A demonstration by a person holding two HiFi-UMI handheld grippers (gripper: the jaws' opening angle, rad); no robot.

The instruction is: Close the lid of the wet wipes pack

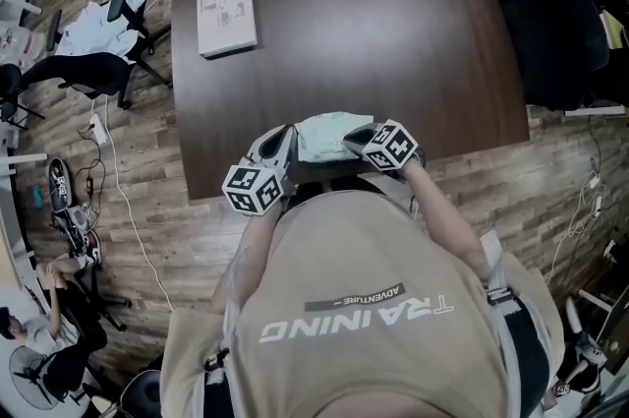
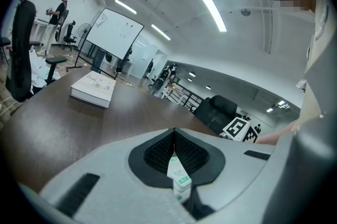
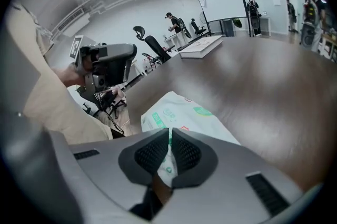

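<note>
The wet wipes pack (image 1: 327, 135), pale with green print, is held at the near edge of the dark table (image 1: 393, 42), close to the person's body. My left gripper (image 1: 283, 148) is shut on the pack's left end, and a strip of the pack (image 2: 179, 176) shows pinched between its pads. My right gripper (image 1: 360, 139) is shut on the right end. The right gripper view has the pack (image 3: 184, 112) running out from between the closed pads (image 3: 181, 153). I cannot make out the lid in any view.
A white book (image 1: 226, 11) lies at the table's far left corner. An office chair (image 1: 93, 62) with clothes on it stands left of the table, and a black chair (image 1: 555, 32) stands to the right. Cables run over the wooden floor.
</note>
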